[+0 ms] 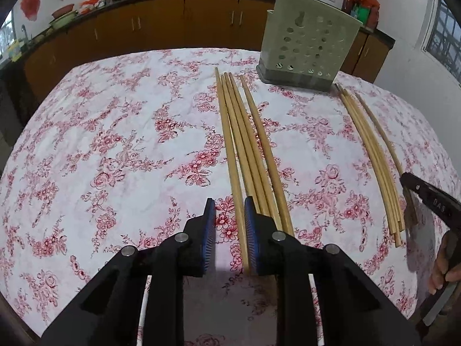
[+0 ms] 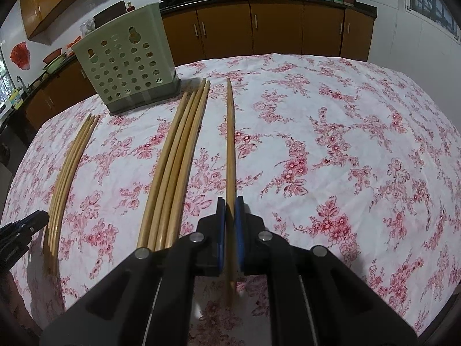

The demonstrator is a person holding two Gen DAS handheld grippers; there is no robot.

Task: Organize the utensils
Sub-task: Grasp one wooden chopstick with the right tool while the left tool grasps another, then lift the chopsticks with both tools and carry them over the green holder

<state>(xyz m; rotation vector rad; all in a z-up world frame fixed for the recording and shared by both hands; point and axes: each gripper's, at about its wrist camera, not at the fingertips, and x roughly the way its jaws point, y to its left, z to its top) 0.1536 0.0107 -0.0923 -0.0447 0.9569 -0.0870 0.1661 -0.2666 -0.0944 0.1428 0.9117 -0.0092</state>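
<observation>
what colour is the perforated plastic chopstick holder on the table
Pale green perforated plastic chopstick holder on a grey base; it shows best in the right wrist view.

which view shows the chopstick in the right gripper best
The right wrist view: the chopstick runs up mid-frame, clamped between the right gripper's blue pads. The left wrist view shows only a curved sliver of it near the right edge, with the grip hidden.

both wrist views look steeply down along their fingers (image 1: 209, 216), close over the tabletop (image 1: 115, 144); both share the perforated holder (image 2: 126, 66) and chopsticks (image 2: 178, 155).
</observation>
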